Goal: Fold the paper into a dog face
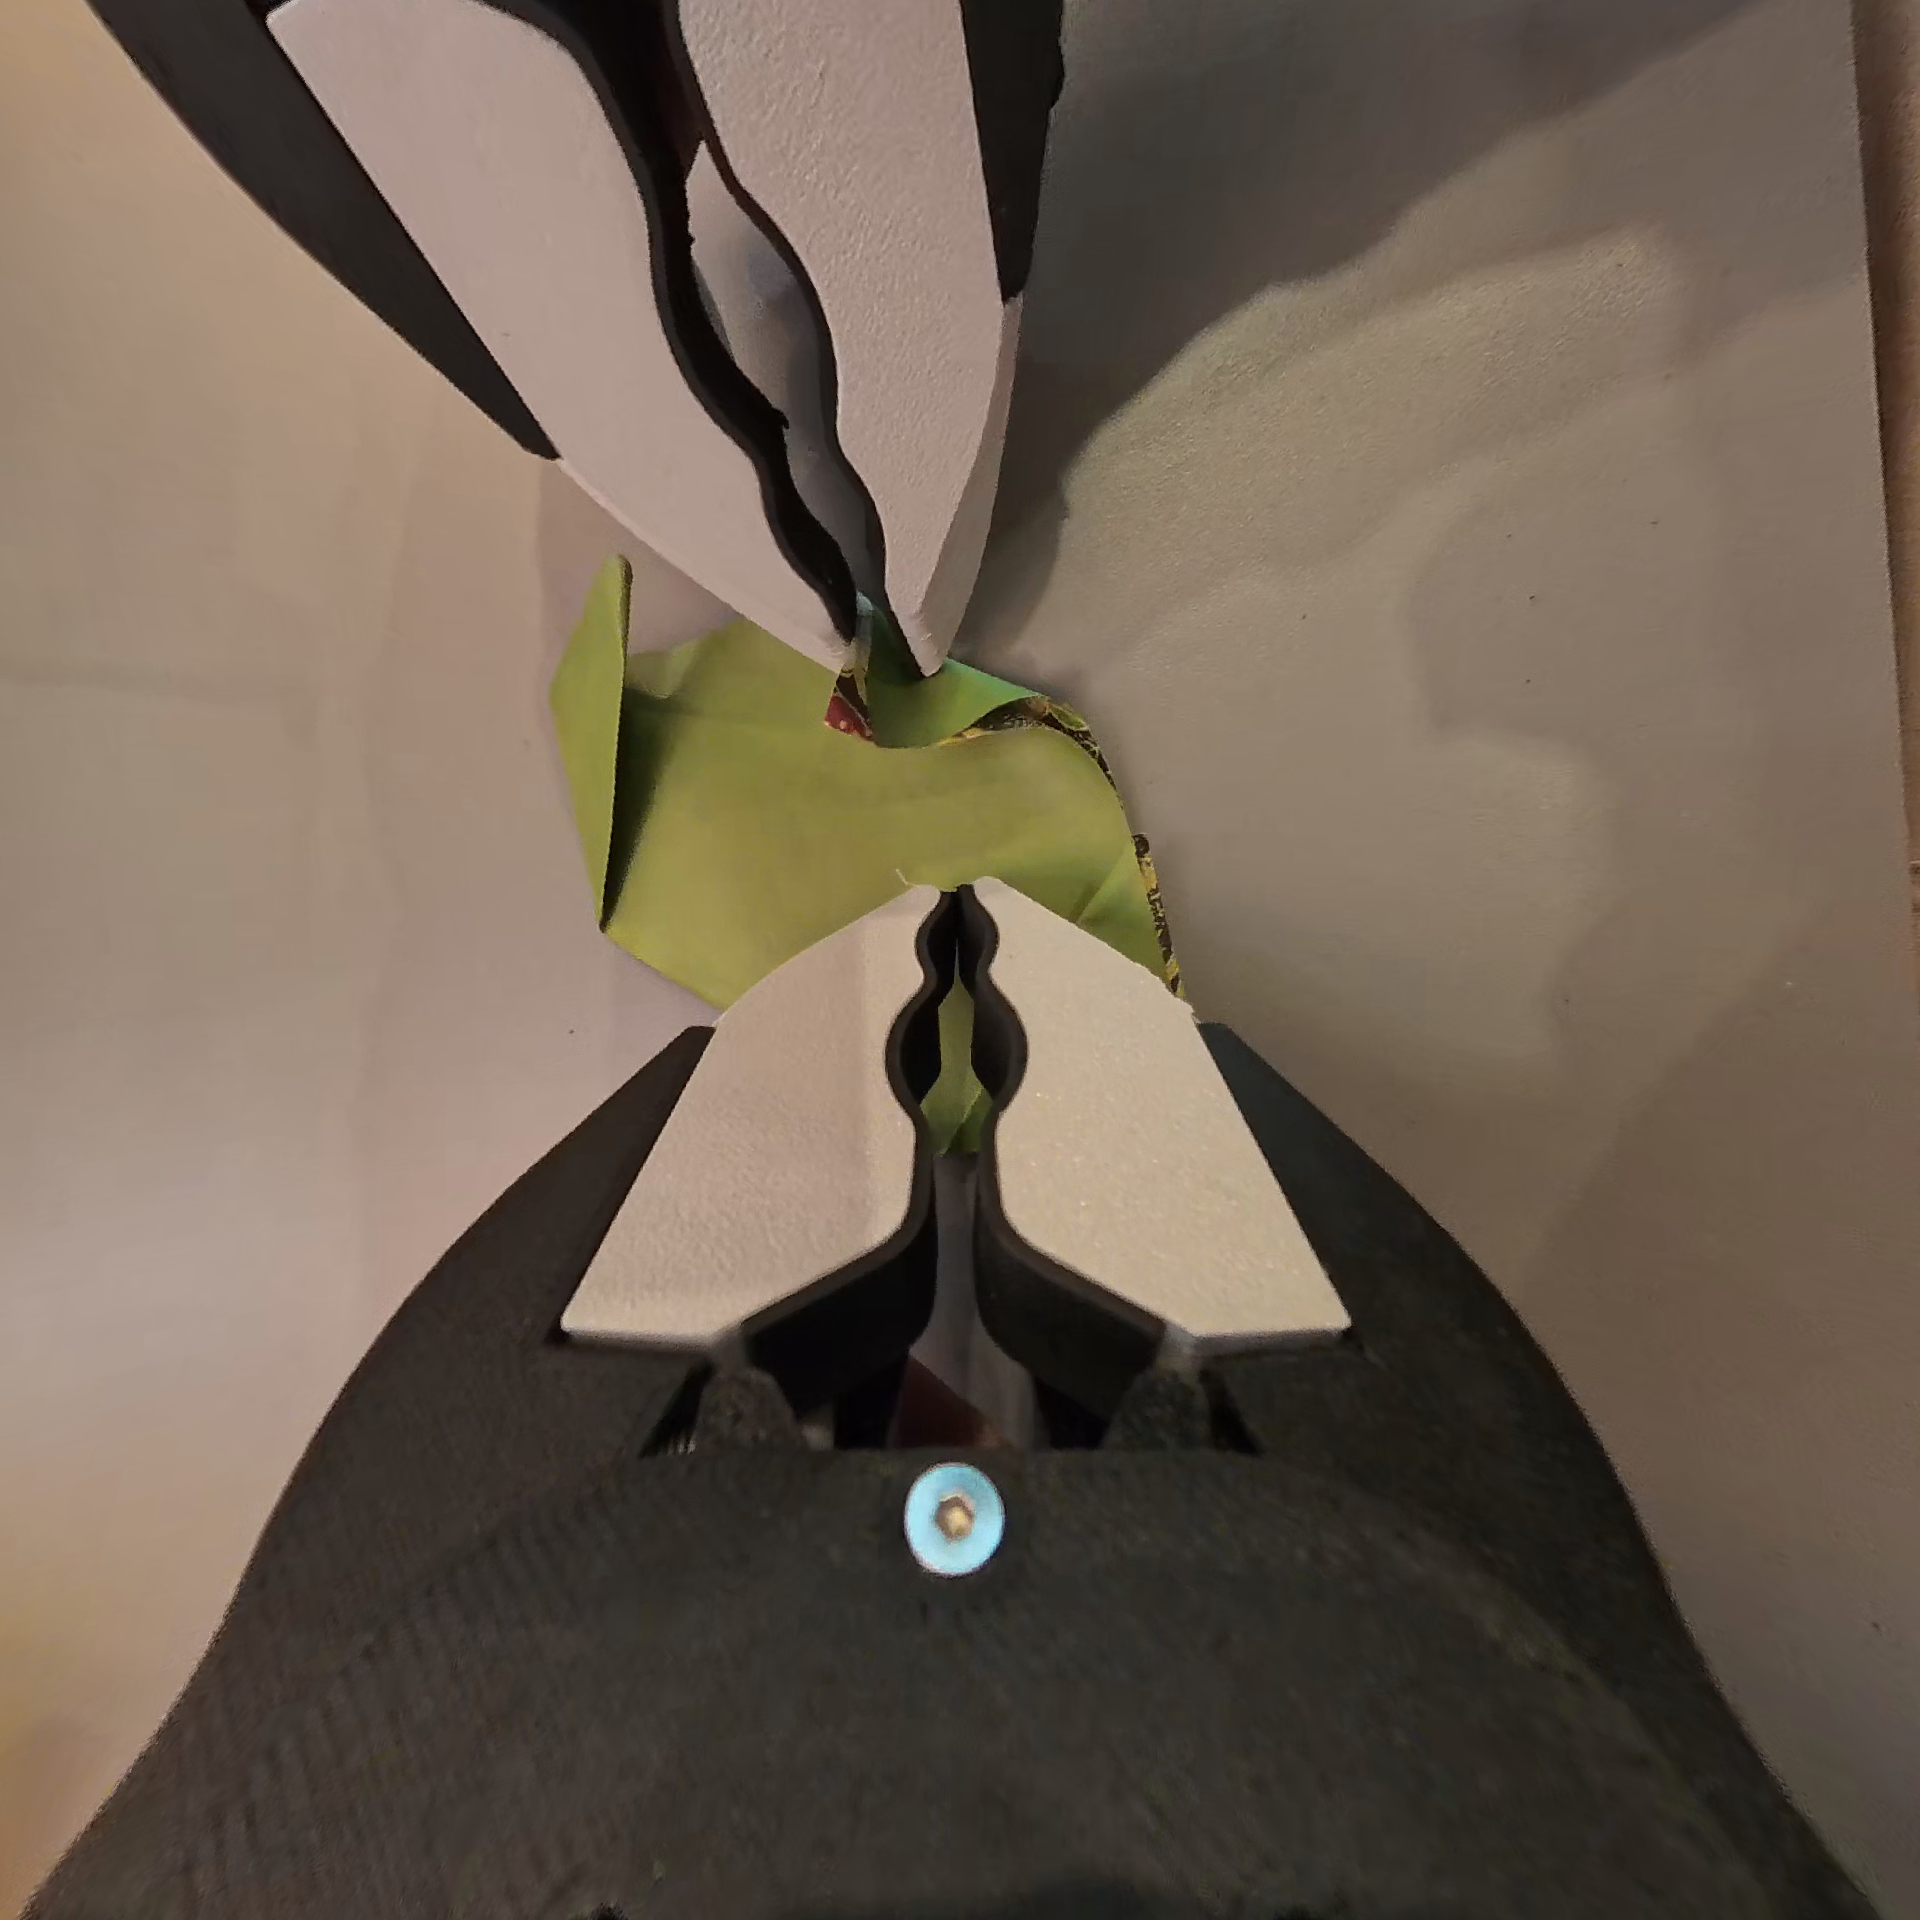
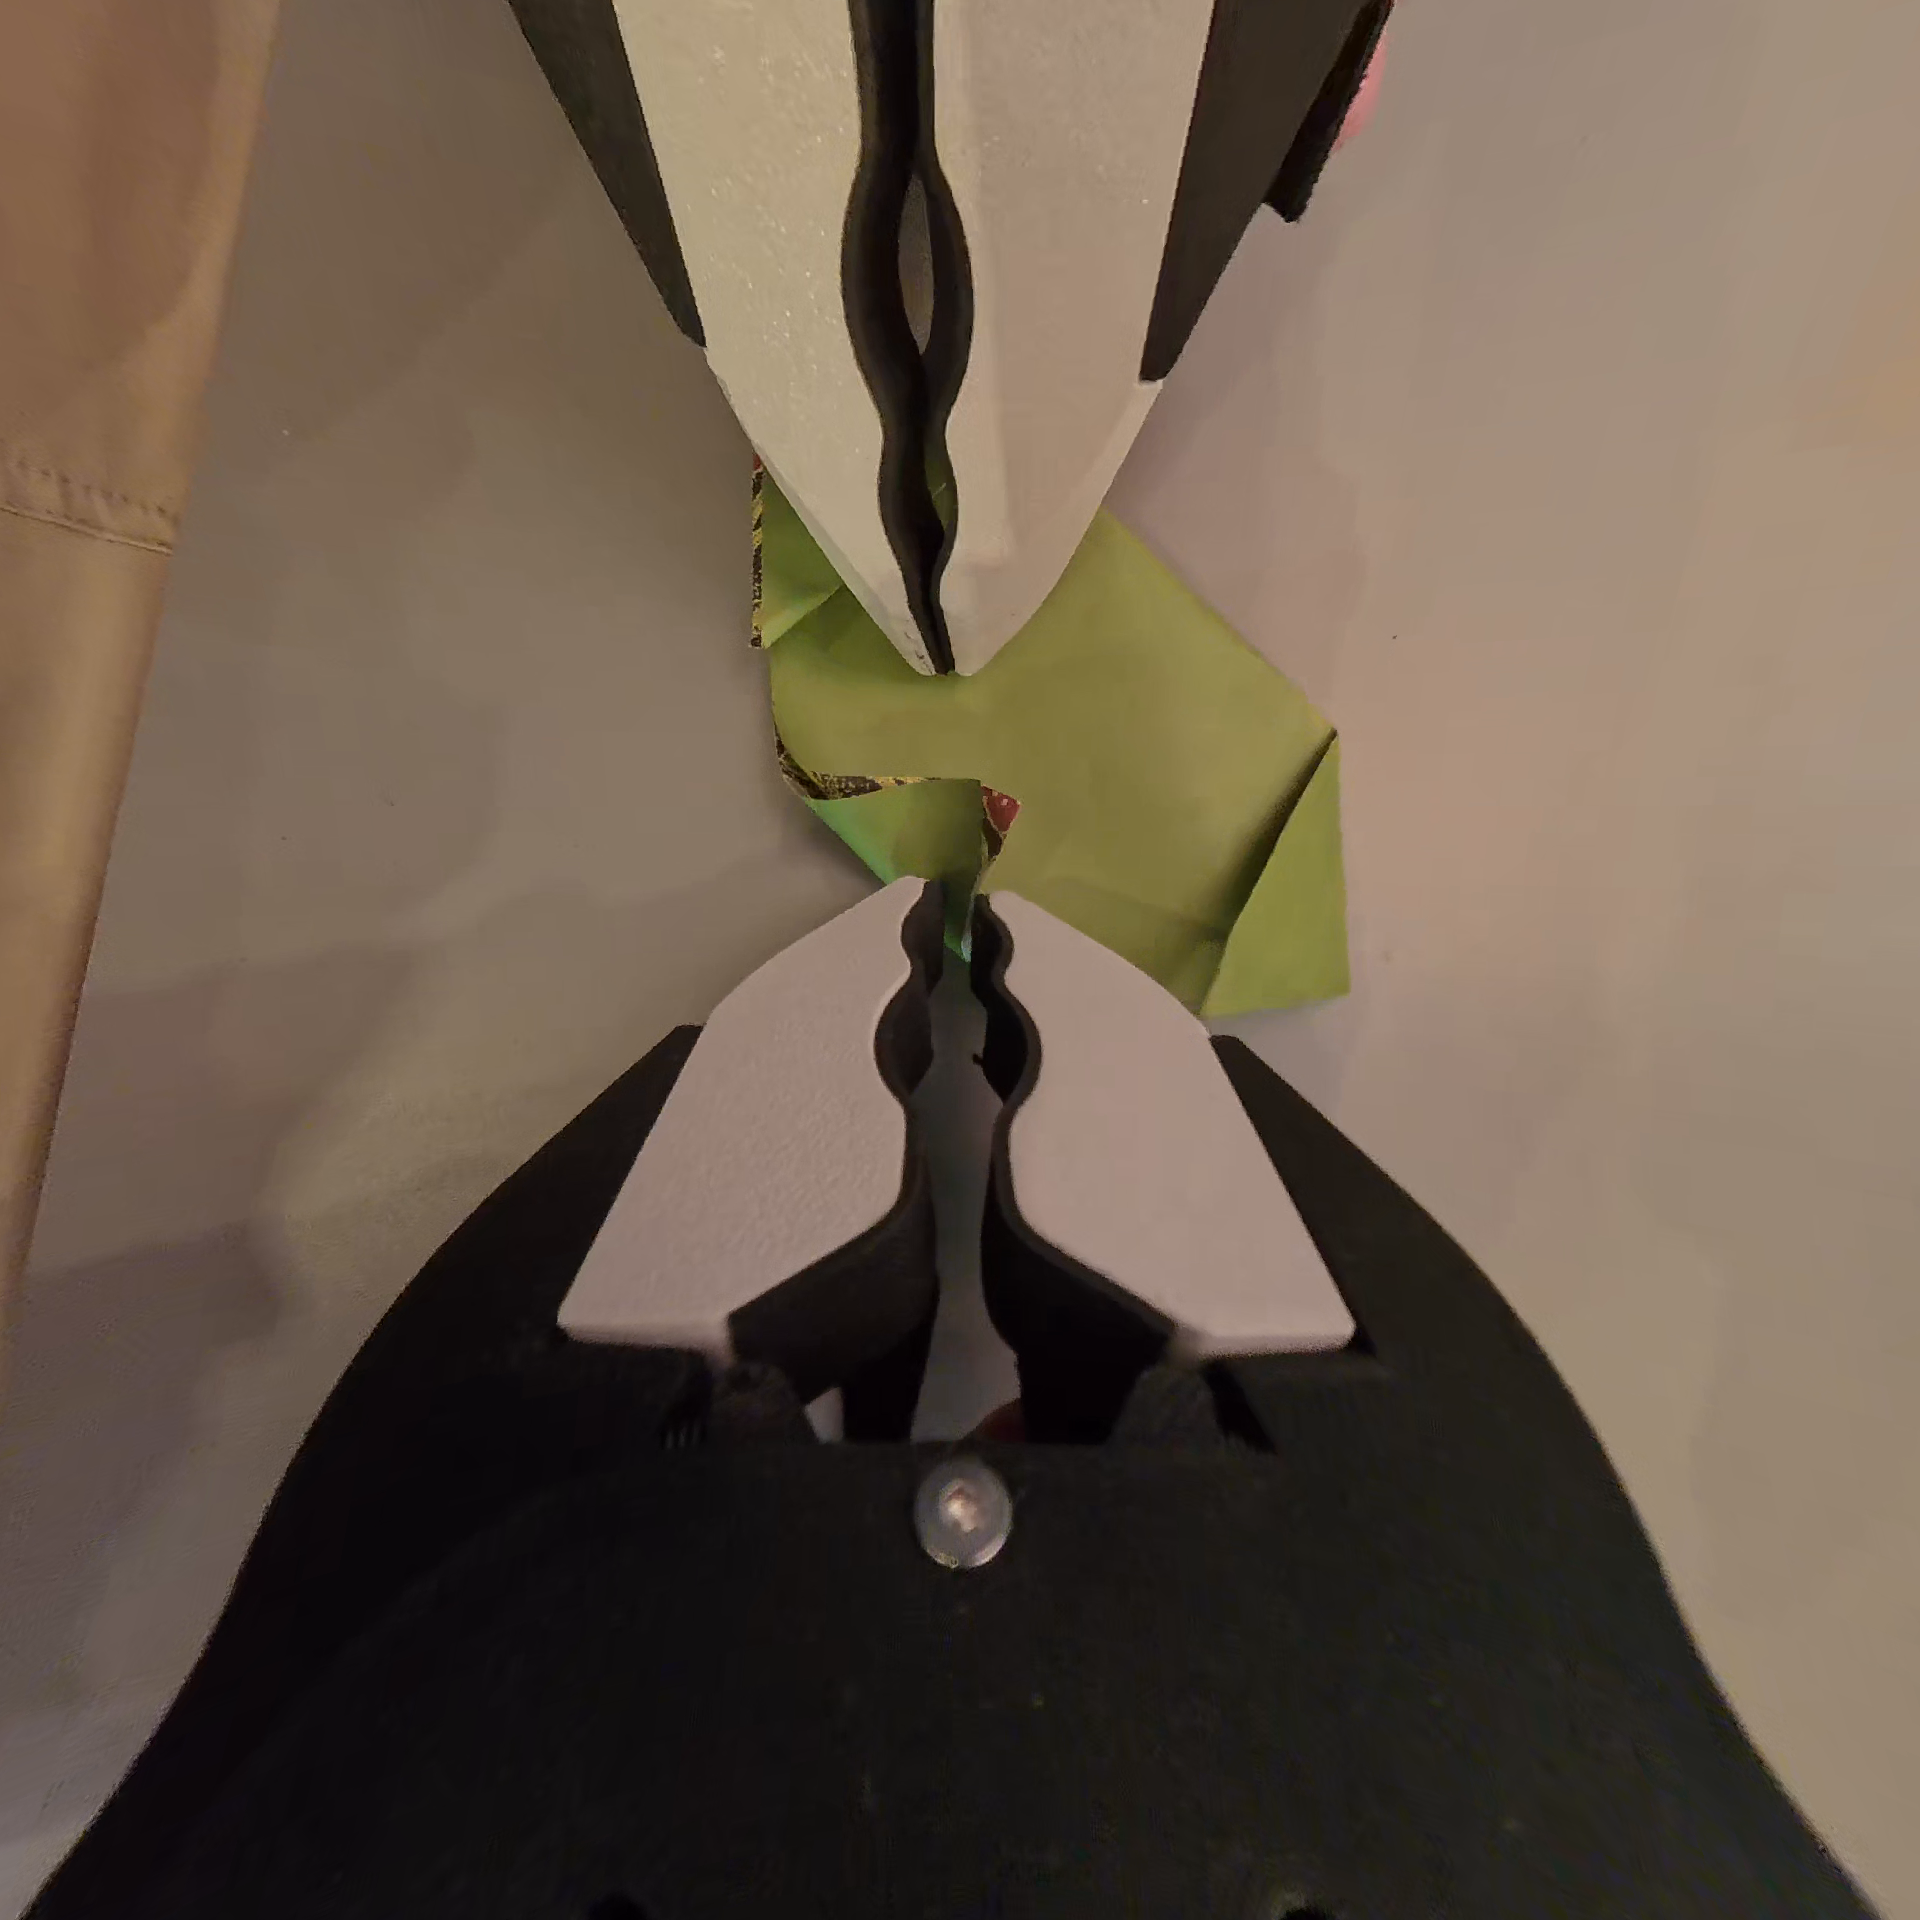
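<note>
Green creased paper (image 1: 790, 831) pinched by both clenched, wavy-edged left tongs (image 1: 958, 891) and right tongs (image 2: 961, 888).

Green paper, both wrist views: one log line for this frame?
paper: green, partly folded, on table | left gripper: shut on paper | right gripper: shut on paper, opposite side

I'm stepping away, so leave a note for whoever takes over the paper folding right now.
Left hand-held gripper: shut on the near edge of the green paper.
Right hand-held gripper: shut on a flap at the opposite edge, patterned side showing there.
Paper lies on the pale table, pinched between both grippers facing each other.
Done: several folds, one corner flap creased.
Left: it does not yet look like a dog face; finish this flap.
</note>
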